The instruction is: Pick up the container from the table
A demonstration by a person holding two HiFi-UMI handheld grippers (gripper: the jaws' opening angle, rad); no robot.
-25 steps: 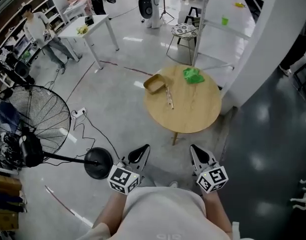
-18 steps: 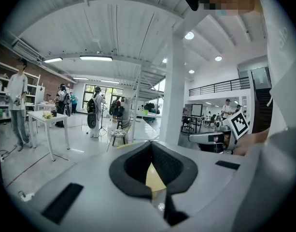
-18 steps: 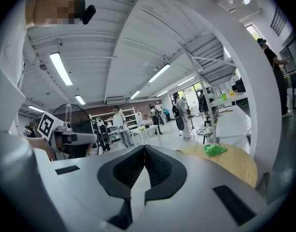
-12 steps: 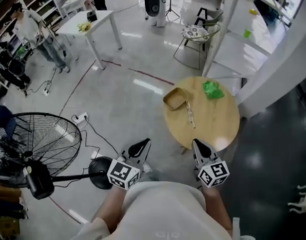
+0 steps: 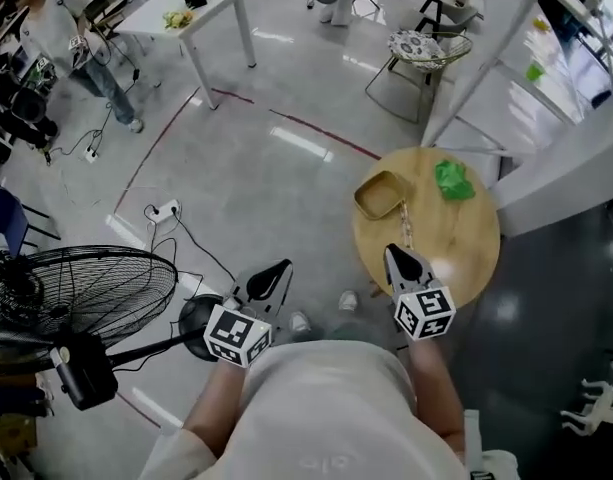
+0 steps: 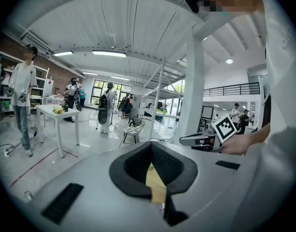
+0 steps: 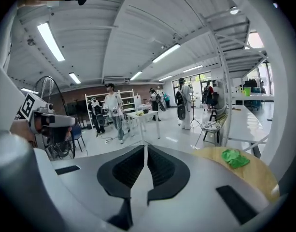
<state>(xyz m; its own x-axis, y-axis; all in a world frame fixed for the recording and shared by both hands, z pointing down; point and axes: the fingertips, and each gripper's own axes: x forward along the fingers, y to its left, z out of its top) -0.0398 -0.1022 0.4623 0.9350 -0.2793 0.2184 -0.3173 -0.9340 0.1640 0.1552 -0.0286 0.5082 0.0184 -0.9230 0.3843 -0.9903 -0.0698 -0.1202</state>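
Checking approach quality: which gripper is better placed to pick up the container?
Probably right. The right gripper hangs over the near edge of the table, with the container just beyond; the left gripper is over the floor.

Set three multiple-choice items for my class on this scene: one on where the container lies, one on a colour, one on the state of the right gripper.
1. In the head view, where on the round table does the container lie?
A. by its far left edge
B. dead centre
C. by its near right edge

2. What colour is the crumpled thing on the table?
A. red
B. green
C. blue

3. How are the fingers of the right gripper?
A. wide apart
B. shut on the container
C. together, empty

Key:
1 A, it sits by the rim, up and left.
2 B, it is bright green against the wood.
3 C, the right gripper view shows the fingers meeting with nothing between them.
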